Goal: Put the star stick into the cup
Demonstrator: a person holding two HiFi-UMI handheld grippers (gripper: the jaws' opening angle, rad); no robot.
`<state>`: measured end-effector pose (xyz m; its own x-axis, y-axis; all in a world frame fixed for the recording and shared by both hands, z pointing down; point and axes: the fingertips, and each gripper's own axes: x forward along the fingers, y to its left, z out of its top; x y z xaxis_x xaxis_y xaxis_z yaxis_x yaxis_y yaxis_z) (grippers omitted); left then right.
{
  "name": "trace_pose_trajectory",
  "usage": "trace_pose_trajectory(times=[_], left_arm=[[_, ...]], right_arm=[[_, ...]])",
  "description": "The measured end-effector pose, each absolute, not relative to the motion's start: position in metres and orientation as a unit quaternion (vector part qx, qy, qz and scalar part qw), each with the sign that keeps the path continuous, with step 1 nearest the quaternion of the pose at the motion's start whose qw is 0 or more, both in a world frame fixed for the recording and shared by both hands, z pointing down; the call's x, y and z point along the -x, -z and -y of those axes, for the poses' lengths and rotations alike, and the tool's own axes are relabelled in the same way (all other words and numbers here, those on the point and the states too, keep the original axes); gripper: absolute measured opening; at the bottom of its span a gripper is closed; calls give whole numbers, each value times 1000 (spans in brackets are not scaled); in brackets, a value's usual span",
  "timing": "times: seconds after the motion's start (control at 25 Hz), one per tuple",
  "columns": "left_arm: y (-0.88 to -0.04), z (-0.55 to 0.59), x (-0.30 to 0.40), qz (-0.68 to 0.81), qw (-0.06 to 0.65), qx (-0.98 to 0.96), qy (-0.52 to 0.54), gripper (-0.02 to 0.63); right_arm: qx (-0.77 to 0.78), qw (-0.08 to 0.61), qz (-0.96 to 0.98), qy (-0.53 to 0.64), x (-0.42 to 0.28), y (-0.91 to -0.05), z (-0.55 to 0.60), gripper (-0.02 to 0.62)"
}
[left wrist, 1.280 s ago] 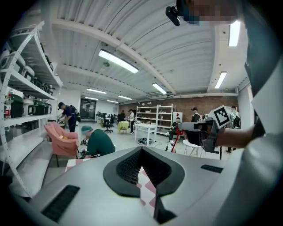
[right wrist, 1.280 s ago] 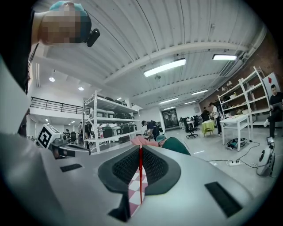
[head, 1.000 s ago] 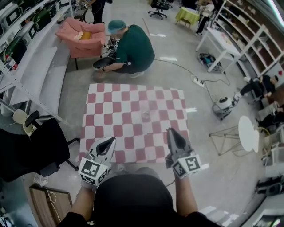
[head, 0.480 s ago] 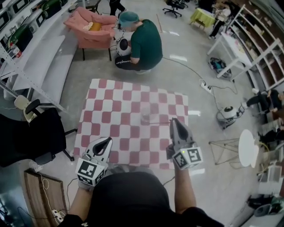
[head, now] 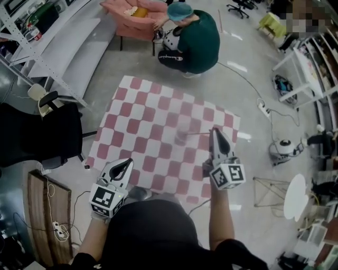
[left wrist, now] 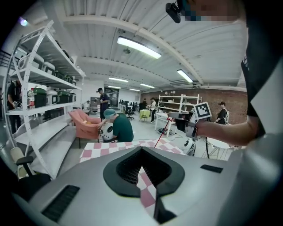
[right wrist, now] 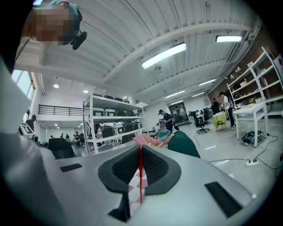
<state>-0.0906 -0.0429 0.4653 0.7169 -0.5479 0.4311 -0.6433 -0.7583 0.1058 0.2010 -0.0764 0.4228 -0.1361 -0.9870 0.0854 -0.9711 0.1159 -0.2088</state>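
A clear cup (head: 181,137) stands on the red-and-white checkered mat (head: 142,126) on the floor. My right gripper (head: 216,134) is shut on the thin red star stick (head: 198,134), which points left from the jaws with its far end at the cup. The right gripper view has the stick (right wrist: 140,174) clamped upright between the jaws. From the left gripper view, the stick (left wrist: 162,133) slants down from the right gripper (left wrist: 191,129). My left gripper (head: 125,167) hangs shut and empty over the mat's near left edge.
A person in green (head: 193,37) crouches beyond the mat's far edge, beside a pink armchair (head: 134,16). A black chair (head: 37,137) and metal shelving (head: 53,42) stand on the left. A white round table (head: 296,195) and cables (head: 264,108) lie to the right.
My right gripper has moved forward with the stick until level with the cup, the stick's end now reaching it. The left gripper kept its place. The head view has shifted.
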Motion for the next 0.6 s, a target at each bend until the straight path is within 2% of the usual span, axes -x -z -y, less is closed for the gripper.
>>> trace_pose_trajectory(times=[0.6], left_arm=[[-491,22,105,377,141,-883,-239,40]], right_arm=[[611,0,-773,170,-191,-503,123,26]])
